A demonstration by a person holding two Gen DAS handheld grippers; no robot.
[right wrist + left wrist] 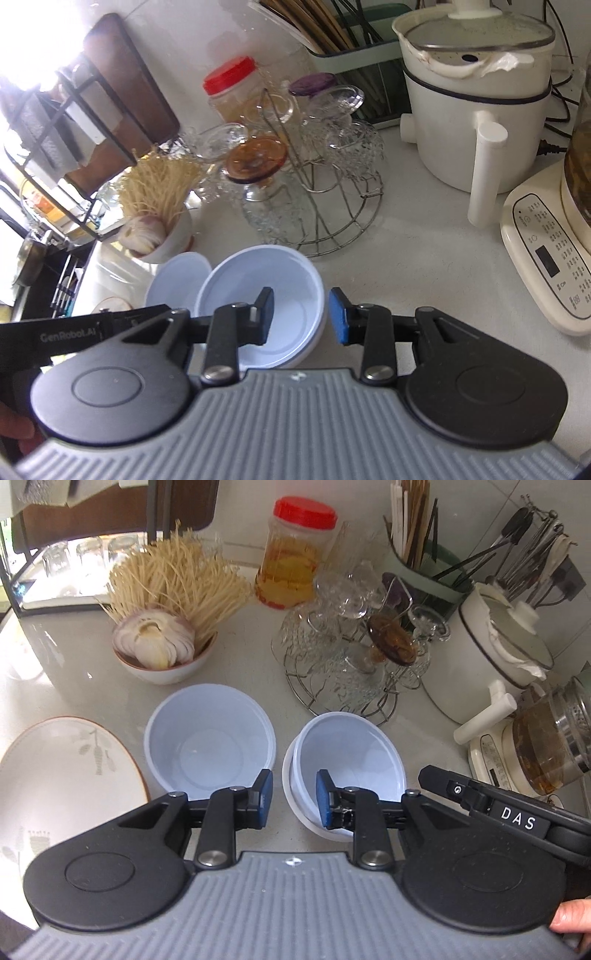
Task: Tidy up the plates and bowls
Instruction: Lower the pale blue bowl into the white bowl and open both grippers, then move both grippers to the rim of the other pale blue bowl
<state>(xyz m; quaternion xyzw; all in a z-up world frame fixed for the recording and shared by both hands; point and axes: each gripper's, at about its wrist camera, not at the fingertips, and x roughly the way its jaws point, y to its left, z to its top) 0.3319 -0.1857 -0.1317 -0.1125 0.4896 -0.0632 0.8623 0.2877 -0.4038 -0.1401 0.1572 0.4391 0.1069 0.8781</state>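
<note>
Two pale blue bowls stand side by side on the white counter. In the left wrist view the left bowl (210, 738) is single and the right bowl (347, 760) sits nested in another. A white patterned plate (62, 771) lies at the left. My left gripper (293, 797) is open, with its right finger inside the right bowl's near-left rim and its left finger between the bowls. In the right wrist view my right gripper (301, 314) is open and straddles the right rim of the nearer bowl (258, 291); the other bowl (177, 280) lies behind it.
A white bowl of noodles and onion (162, 653) stands behind the blue bowls. A wire rack of glasses (351, 657), a red-lidded jar (295, 554), a utensil holder (424, 568), a white cooker pot (469, 110) and a kettle base (546, 254) crowd the back and right.
</note>
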